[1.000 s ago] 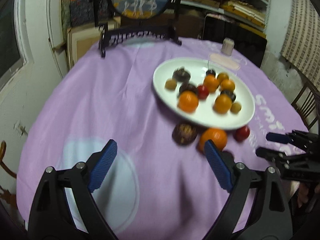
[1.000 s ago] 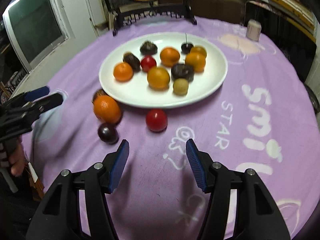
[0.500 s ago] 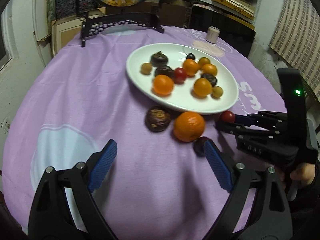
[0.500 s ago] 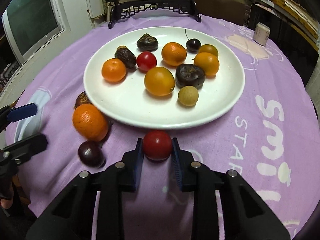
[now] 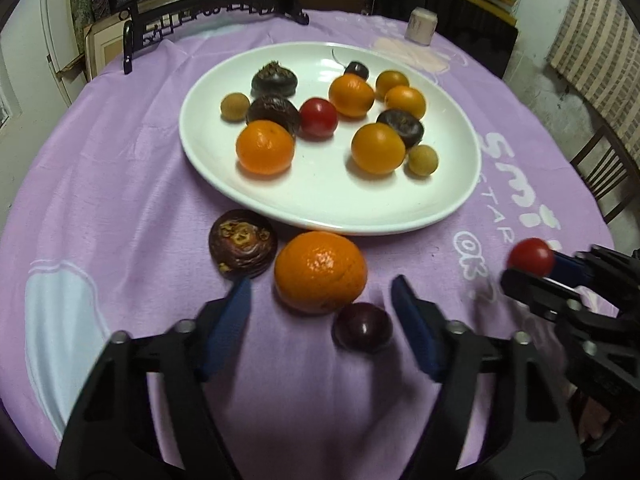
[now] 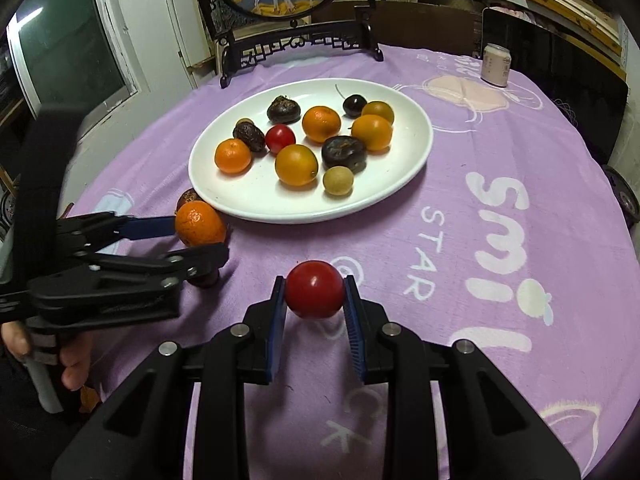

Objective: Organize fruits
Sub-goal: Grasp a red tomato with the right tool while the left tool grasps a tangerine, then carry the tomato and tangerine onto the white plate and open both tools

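Note:
A white plate (image 5: 440,204) (image 6: 416,160) holds several oranges, dark fruits, a red one and small tan ones. On the purple cloth before it lie a large orange (image 5: 320,272) (image 6: 200,224), a dark brown fruit (image 5: 243,243) and a dark plum (image 5: 363,327). My left gripper (image 5: 322,304) (image 6: 200,244) is open, its fingers on either side of the orange and plum. My right gripper (image 6: 315,294) is shut on a red tomato (image 6: 315,289) (image 5: 531,256), held above the cloth.
A black carved stand (image 6: 296,46) with a round picture sits at the table's far edge. A small pale can (image 6: 496,65) (image 5: 420,30) stands far right. The cloth carries white print (image 6: 500,216). A wooden chair (image 5: 608,176) is at the right.
My right gripper closed on the red tomato and lifted it off the cloth. My left gripper moved forward to the large orange and plum, and its fingers narrowed.

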